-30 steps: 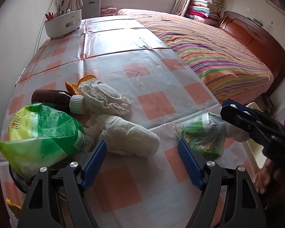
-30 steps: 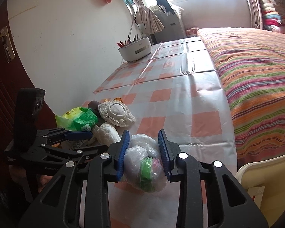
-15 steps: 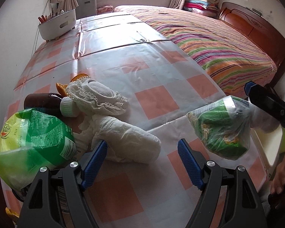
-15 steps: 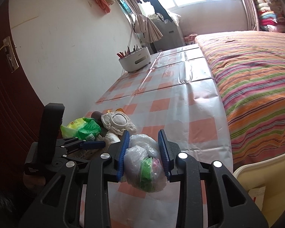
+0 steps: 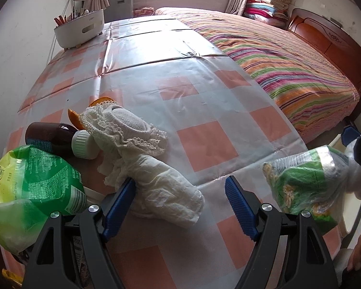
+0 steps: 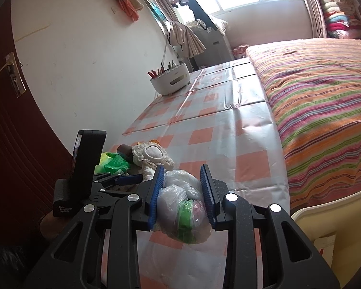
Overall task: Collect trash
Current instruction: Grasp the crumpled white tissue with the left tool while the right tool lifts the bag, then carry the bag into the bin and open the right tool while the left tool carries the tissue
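Note:
My right gripper (image 6: 181,187) is shut on a crumpled clear plastic bag with green packaging inside (image 6: 182,207), held off the table's right edge; the bag also shows in the left wrist view (image 5: 307,180). My left gripper (image 5: 180,200) is open, its left finger touching a crumpled white tissue (image 5: 166,192) on the checked tablecloth (image 5: 204,144). Beside it lie a lacy white mask (image 5: 125,125), a brown bottle with white cap (image 5: 57,136), orange peel (image 5: 74,118) and a green snack bag (image 5: 33,187).
A white caddy with pens (image 5: 80,30) stands at the table's far end. A bed with a striped cover (image 5: 276,55) runs along the right. A cream bin or chair edge (image 6: 332,219) sits below the table's right edge. A wall and dark door (image 6: 16,144) are at left.
My right gripper has lifted the plastic bag off the table and carried it right, past the table edge. My left gripper has edged forward to the tissue.

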The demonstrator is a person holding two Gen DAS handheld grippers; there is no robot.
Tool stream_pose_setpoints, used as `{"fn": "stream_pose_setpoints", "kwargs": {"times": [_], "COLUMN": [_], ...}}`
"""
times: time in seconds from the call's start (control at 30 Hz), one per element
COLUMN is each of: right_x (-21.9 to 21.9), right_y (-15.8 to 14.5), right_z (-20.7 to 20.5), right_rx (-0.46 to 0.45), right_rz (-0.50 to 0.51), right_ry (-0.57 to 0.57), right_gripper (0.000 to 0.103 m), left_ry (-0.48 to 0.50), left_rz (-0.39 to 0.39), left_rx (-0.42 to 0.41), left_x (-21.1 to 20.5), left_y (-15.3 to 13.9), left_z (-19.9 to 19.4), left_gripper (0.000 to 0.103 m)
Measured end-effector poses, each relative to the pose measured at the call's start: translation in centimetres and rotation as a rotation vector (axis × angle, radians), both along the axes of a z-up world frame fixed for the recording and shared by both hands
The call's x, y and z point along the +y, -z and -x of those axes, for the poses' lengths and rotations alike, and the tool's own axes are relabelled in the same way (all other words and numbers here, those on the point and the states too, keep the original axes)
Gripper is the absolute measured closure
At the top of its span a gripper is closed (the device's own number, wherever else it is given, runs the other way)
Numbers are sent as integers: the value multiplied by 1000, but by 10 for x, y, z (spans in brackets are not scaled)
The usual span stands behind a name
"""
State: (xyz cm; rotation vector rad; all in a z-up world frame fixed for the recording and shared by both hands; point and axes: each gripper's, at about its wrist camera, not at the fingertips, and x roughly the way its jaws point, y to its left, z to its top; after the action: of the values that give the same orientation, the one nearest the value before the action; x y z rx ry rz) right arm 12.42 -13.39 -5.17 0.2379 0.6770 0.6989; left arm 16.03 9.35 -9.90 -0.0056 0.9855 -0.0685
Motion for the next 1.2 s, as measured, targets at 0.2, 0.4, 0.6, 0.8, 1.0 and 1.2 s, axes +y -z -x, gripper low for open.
{"fn": "stream_pose_setpoints", "kwargs": {"times": [0.2, 0.4, 0.6, 0.8, 1.0, 1.2], "right_x": [-10, -10, -13, -19, -29, -43], "right_y": [-2, -3, -5, -8, -9, -9], "right_z": [2, 5, 6, 8, 12, 14], "right_rx": [0, -7, -17, -28, -32, -37], "right_rz": [-14, -17, -23, -24, -18, -8], "right_ry": [19, 31, 42, 58, 88, 130], "right_gripper": [73, 73, 73, 73, 73, 73], "left_ry": [-46, -66, -48, -12, 38, 92], "left_rz": [-40, 1, -18, -19, -1, 23], "left_rx": [-34, -38, -73, -118, -142, -168], "left_x": [4, 17, 10, -4, -24, -44], "left_y": [1, -2, -10, -27, -39, -52], "left_z": [0, 1, 10, 20, 28, 37], "left_gripper": [67, 81, 84, 85, 84, 84]}}
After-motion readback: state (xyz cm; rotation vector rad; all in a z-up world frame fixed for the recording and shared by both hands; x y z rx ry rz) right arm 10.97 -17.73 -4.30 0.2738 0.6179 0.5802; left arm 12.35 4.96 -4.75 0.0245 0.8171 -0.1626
